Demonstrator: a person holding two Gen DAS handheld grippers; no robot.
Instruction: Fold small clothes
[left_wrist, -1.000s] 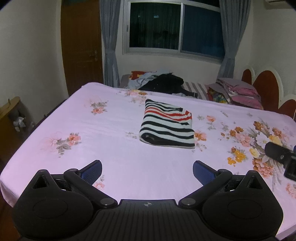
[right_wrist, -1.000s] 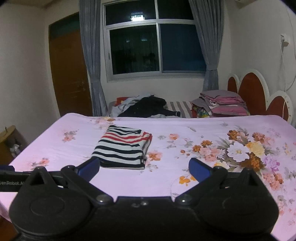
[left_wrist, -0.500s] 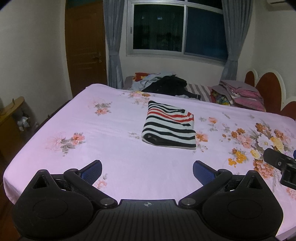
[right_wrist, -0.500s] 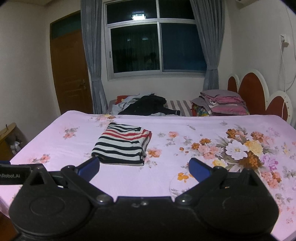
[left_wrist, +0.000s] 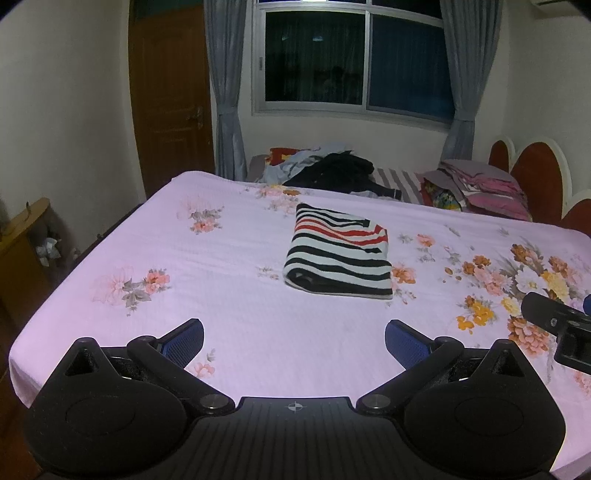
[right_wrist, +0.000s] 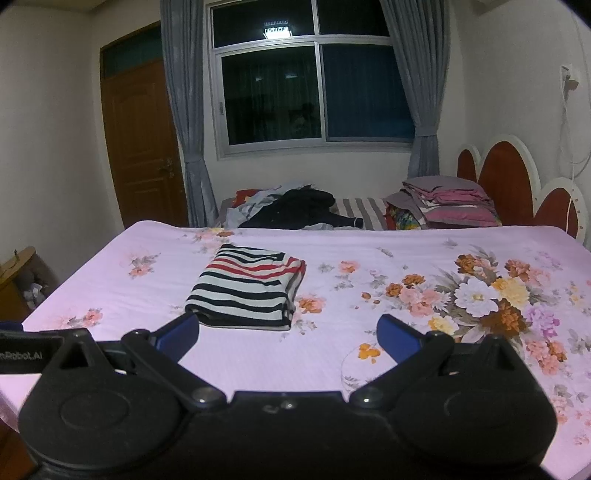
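Observation:
A small striped garment (left_wrist: 338, 253), black, white and red, lies folded into a neat rectangle on the pink floral bed sheet (left_wrist: 229, 306). It also shows in the right wrist view (right_wrist: 247, 291). My left gripper (left_wrist: 293, 338) is open and empty, held back near the bed's front edge, well short of the garment. My right gripper (right_wrist: 288, 332) is open and empty too, with its left pad close to the garment's near corner in the view. Part of the right gripper shows at the right edge of the left wrist view (left_wrist: 557, 325).
A heap of loose clothes (left_wrist: 332, 170) and a stack of folded pink bedding (left_wrist: 480, 184) lie beyond the bed's far edge. A wooden door (left_wrist: 170, 110) is at the far left, a headboard (right_wrist: 513, 184) at the right, a small wooden stand (left_wrist: 22, 236) at the left.
Both grippers have drawn back and risen a little from the bed. The folded garment has not moved. Both stay open.

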